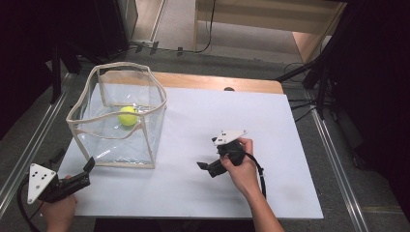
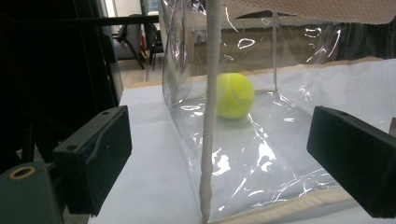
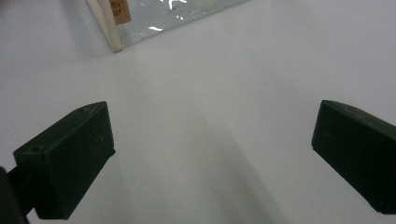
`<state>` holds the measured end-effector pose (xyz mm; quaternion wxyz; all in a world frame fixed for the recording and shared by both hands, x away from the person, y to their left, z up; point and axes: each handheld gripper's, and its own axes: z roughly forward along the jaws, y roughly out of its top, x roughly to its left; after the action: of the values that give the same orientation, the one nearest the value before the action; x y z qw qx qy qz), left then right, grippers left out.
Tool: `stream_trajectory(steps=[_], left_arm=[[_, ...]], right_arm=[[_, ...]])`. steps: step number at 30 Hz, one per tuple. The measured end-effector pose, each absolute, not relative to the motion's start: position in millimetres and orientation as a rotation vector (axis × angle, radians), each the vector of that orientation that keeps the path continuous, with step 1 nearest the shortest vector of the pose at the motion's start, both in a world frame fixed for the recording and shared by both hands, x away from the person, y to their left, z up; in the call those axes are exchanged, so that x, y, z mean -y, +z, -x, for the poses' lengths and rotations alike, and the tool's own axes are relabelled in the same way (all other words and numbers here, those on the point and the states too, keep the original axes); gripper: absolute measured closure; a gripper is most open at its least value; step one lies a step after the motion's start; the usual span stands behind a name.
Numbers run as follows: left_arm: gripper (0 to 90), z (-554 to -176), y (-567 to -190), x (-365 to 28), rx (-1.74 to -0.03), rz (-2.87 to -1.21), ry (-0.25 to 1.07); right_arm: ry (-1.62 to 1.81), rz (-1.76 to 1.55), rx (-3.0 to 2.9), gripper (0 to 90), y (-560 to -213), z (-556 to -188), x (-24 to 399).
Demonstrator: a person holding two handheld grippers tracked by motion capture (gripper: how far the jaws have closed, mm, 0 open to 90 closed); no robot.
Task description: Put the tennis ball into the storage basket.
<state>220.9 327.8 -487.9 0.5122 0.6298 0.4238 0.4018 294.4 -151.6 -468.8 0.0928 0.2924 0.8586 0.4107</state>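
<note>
Yellow ball (image 1: 127,116) sits inside clear bag (image 1: 145,140) on desk (image 1: 270,145); that part looks done. Left hand-held gripper (image 1: 88,166) wide, holds nothing, near bag corner. Right hand-held gripper (image 1: 205,166) wide, holds nothing, over bare desk.

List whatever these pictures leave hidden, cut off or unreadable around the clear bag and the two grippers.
- Small tan label on the clear bag: cut by the top edge of the right gripper view, print too small to read.
- Tennis ball: in the left gripper view, the bag's white corner seam covers its left edge.
- Left gripper: in the high view, too dark to separate its fingers.
</note>
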Motion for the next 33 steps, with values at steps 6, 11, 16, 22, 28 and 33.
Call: stream_trajectory(steps=[6,11,16,22,28,33], left_arm=[[6.9,-220.8,-487.9,-327.8,-1.020,-1.515,0.967],[6.9,-220.7,-487.9,-327.8,-1.019,-1.516,0.968],[6.9,-220.8,-488.0,-327.8,-1.017,-1.517,0.969],[6.9,-220.7,-487.9,-328.0,-1.017,-1.517,0.970],[6.9,-220.6,-488.0,-327.8,-1.017,-1.518,0.971],[6.9,-220.6,-488.0,-327.7,-1.017,-1.519,0.972]], right_arm=[[1.241,-0.907,-2.523,0.0,-475.4,-286.1,168.5],[1.264,-0.935,-2.483,0.0,-478.5,-278.2,183.3],[1.276,-0.962,-2.444,0.0,-483.2,-271.2,197.4],[1.285,-0.988,-2.403,0.0,-486.9,-263.5,213.5],[1.278,-1.029,-2.368,0.0,-490.8,-255.9,228.4],[1.282,-1.069,-2.338,0.0,-494.8,-250.8,240.7]])
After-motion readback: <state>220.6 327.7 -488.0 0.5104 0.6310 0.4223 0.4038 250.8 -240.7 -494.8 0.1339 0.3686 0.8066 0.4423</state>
